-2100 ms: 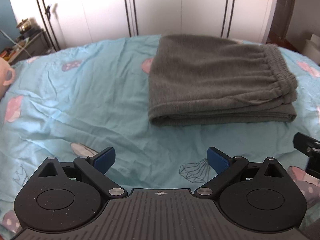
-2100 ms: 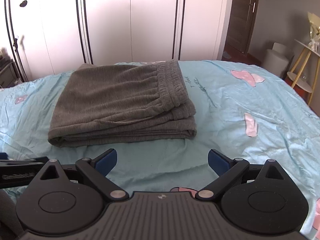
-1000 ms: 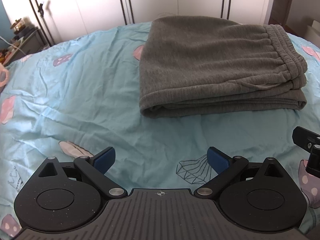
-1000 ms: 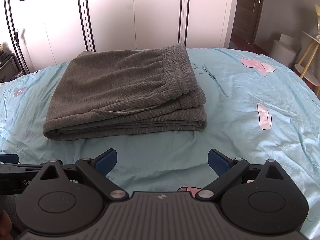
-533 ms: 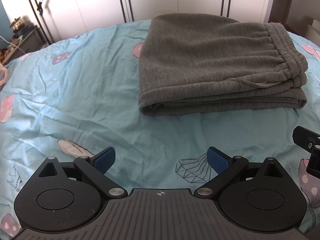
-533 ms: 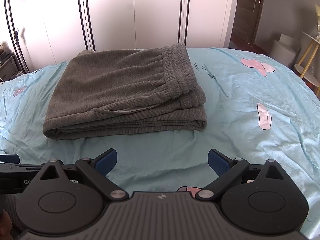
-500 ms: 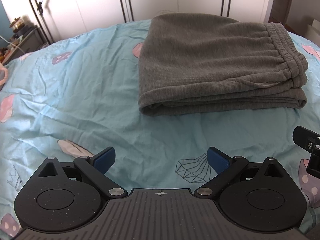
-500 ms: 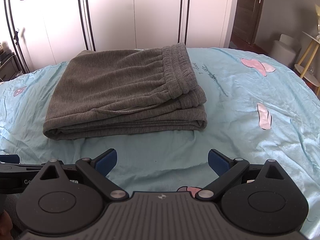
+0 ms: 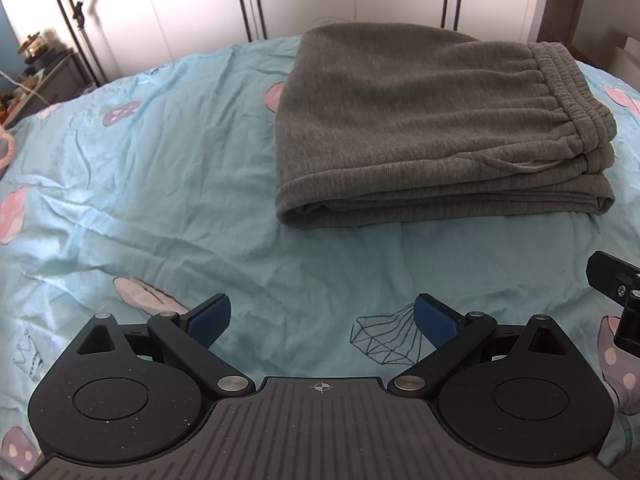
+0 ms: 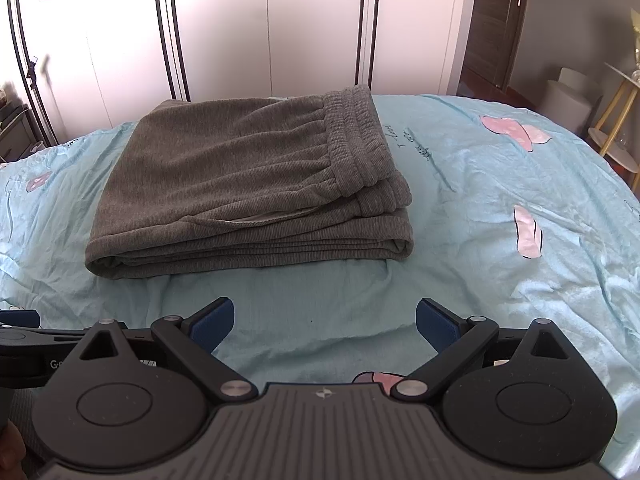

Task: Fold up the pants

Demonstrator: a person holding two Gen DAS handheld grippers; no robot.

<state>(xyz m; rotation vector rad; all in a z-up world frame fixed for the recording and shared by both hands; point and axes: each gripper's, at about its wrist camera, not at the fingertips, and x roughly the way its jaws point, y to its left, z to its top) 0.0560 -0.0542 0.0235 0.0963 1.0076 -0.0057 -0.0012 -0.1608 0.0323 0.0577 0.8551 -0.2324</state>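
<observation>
Left wrist view: left hand-held gripper point(image 9: 322, 318) hangs over the bed point(image 9: 132, 208), blue pads spread apart, gripping nothing. Grey ribbed-knit pants point(image 9: 432, 128) lie folded in a flat stack at far right, elastic waistband on the right. Light-blue sheet carries a diamond line drawing.

Right wrist view: right hand-held gripper point(image 10: 325, 320) likewise spread and empty; pants point(image 10: 248, 188) lie far left of centre. Sheet shows small, unreadable script beside the waistband

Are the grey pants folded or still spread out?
Folded: the pants lie as a compact stack of layers on the bedsheet, waistband on top.
</observation>
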